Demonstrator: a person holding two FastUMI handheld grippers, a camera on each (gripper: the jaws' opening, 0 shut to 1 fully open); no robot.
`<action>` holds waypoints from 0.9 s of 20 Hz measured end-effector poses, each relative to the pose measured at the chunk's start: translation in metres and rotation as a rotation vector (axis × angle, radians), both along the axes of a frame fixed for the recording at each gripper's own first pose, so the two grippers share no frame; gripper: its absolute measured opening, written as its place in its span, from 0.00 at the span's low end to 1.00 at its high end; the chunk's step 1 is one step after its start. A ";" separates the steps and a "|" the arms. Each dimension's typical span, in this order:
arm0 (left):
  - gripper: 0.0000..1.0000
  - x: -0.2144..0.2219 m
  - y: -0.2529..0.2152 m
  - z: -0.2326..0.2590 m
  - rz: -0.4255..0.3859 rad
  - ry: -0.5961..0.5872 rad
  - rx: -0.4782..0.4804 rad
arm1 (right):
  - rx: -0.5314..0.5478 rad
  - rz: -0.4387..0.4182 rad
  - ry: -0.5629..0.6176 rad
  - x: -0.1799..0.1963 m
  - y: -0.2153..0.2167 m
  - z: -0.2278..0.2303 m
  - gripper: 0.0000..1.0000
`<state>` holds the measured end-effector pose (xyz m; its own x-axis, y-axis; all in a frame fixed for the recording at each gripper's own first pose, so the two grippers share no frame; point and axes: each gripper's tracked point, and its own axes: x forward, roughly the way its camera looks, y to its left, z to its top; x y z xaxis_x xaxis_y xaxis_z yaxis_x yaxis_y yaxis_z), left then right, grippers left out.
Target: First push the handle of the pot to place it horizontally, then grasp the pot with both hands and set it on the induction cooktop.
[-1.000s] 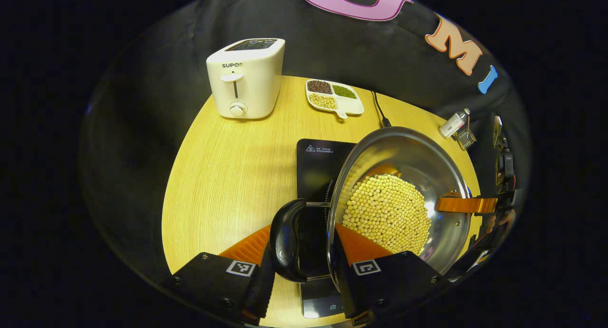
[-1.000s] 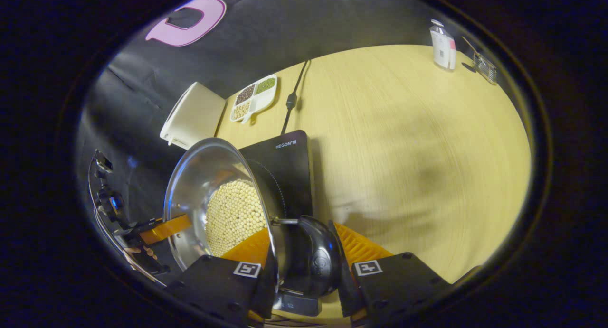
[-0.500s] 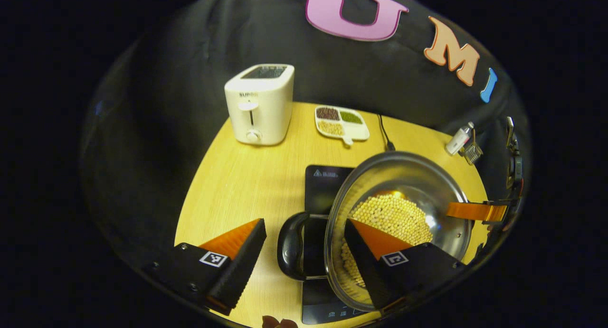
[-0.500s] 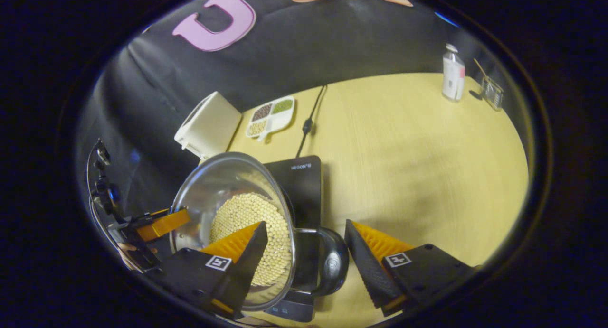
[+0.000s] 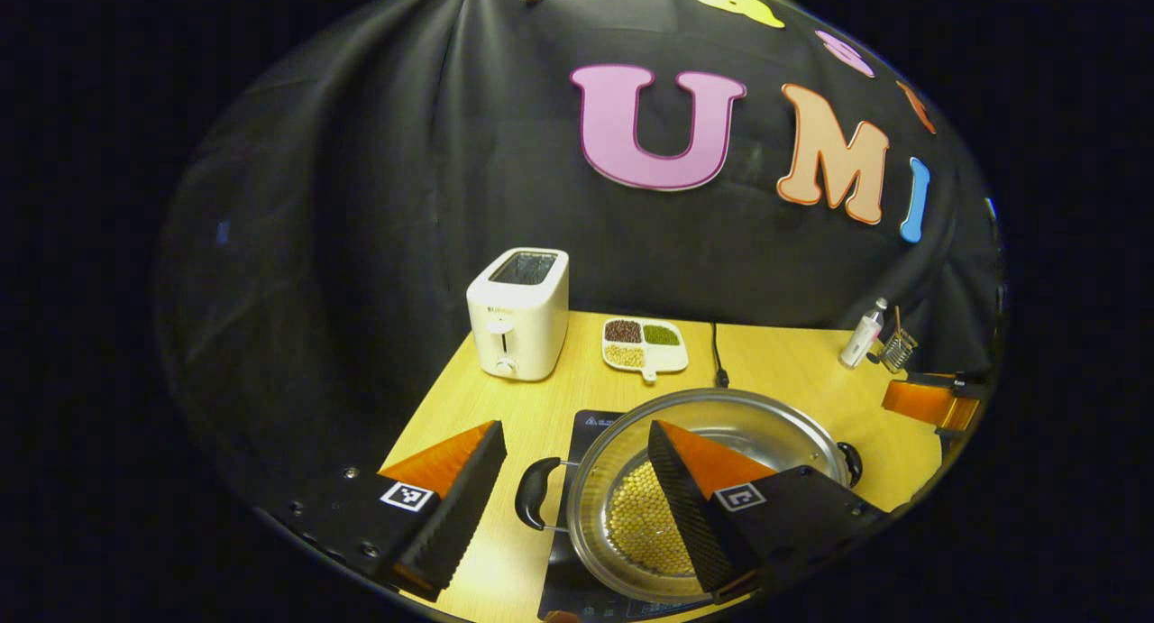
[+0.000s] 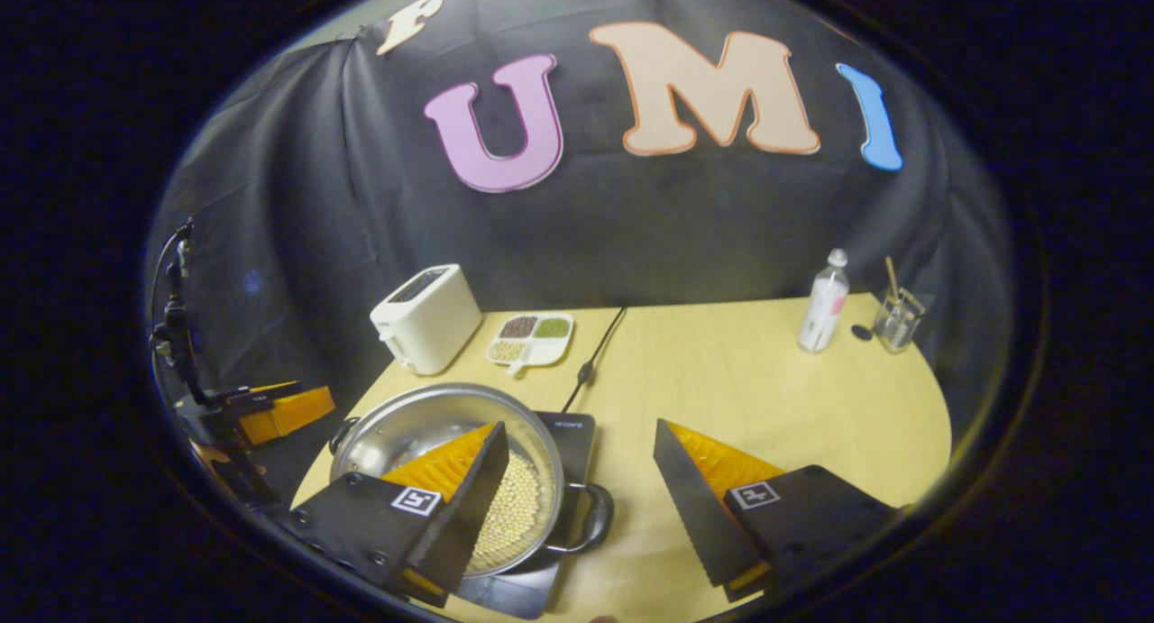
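Observation:
The steel pot (image 5: 793, 438) holds yellow beans (image 5: 636, 515) and sits on the black induction cooktop (image 5: 590, 422). Its black handles (image 5: 532, 495) point left and right. My left gripper (image 5: 572, 488) is open above and short of the near handle, touching nothing. In the right gripper view the pot (image 6: 406, 425) rests on the cooktop (image 6: 563, 425), with one handle (image 6: 599, 519) nearest me. My right gripper (image 6: 577, 488) is open and raised above that handle. Each gripper appears far off in the other's view: the right gripper (image 5: 933, 402) and the left gripper (image 6: 275, 407).
A white toaster (image 5: 520, 312) and a divided dish of beans (image 5: 644, 343) stand at the back of the wooden table (image 6: 775, 398). The cooktop's cable (image 6: 590, 361) runs backward. A bottle (image 6: 822, 303) and a small glass (image 6: 897, 316) stand at the back right.
Both grippers opened, let go of the pot's handles, and drew back and upward. The pot has stayed on the cooktop.

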<state>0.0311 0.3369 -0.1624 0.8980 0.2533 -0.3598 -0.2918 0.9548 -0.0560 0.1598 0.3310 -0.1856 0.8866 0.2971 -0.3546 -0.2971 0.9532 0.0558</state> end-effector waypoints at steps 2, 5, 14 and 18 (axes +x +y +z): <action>0.97 -0.007 -0.011 0.028 0.025 -0.058 0.058 | -0.019 -0.005 -0.083 -0.007 -0.017 0.031 1.00; 0.96 -0.017 -0.041 0.073 0.051 -0.153 0.137 | -0.019 -0.011 -0.168 -0.022 -0.046 0.070 1.00; 0.94 -0.037 -0.186 0.148 0.053 -0.352 0.116 | 0.017 -0.001 -0.367 -0.072 -0.162 0.159 1.00; 0.96 -0.045 -0.234 0.157 0.062 -0.407 0.081 | 0.034 -0.007 -0.411 -0.089 -0.213 0.169 1.00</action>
<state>-0.0136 0.1033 -0.0049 0.9450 0.3241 0.0451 -0.3182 0.9423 -0.1040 0.0712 0.1177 -0.0168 0.9545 0.2954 0.0396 -0.2941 0.9551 -0.0351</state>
